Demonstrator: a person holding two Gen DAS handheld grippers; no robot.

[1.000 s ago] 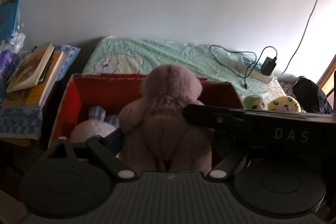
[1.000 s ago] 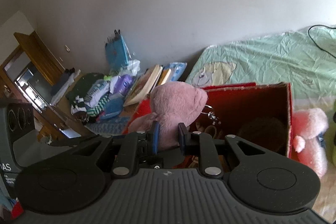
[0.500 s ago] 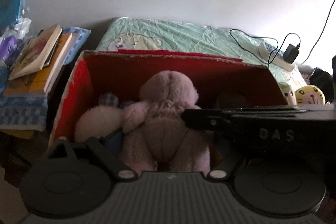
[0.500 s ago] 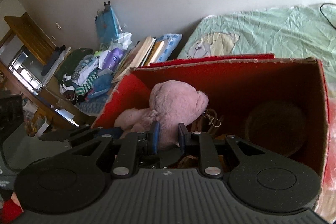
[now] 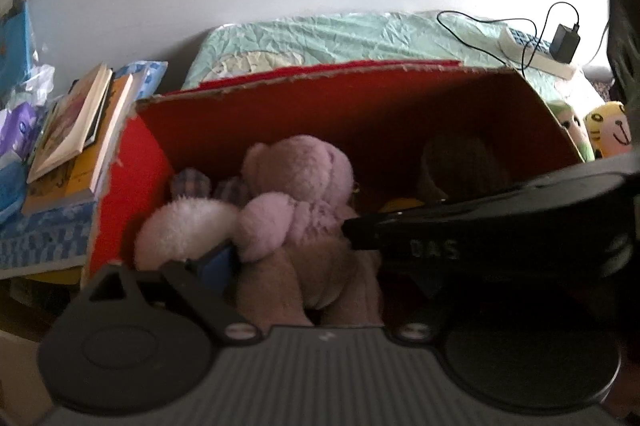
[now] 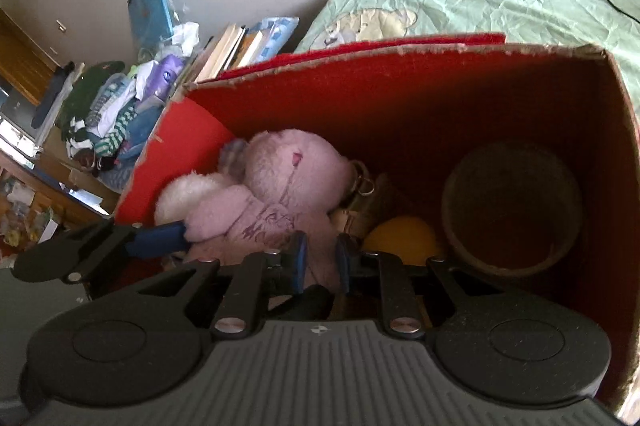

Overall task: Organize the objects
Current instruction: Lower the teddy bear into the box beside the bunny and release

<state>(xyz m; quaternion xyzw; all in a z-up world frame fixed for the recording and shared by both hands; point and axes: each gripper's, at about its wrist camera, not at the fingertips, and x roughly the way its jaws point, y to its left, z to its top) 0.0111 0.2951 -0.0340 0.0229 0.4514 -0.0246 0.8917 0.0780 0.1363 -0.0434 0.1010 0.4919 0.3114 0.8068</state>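
A pink plush bear [image 5: 304,202] [image 6: 280,190] is down inside the red cardboard box [image 5: 132,154] [image 6: 400,94], against the box's left side. My right gripper [image 6: 320,260] is shut on the bear's lower body. My left gripper [image 5: 308,274] holds the bear's body between its wide-set fingers; its blue left pad [image 6: 160,238] presses under the bear's arm. The right gripper's black body crosses the left wrist view [image 5: 480,226] and hides the left gripper's right finger. A white plush [image 5: 184,226] [image 6: 188,194] lies beside the bear.
The box also holds a brown round basket [image 6: 512,210], a yellow thing [image 6: 400,238] and a key ring [image 6: 362,182]. Books [image 5: 76,130] and clothes [image 6: 120,110] pile up left of the box. A green bedsheet [image 5: 340,38] with a power strip [image 5: 536,54] lies behind; yellow plush toys [image 5: 608,126] sit right.
Both grippers have lowered the pink bear from above the box's rim down into the box. Both views have closed in on the box's inside.
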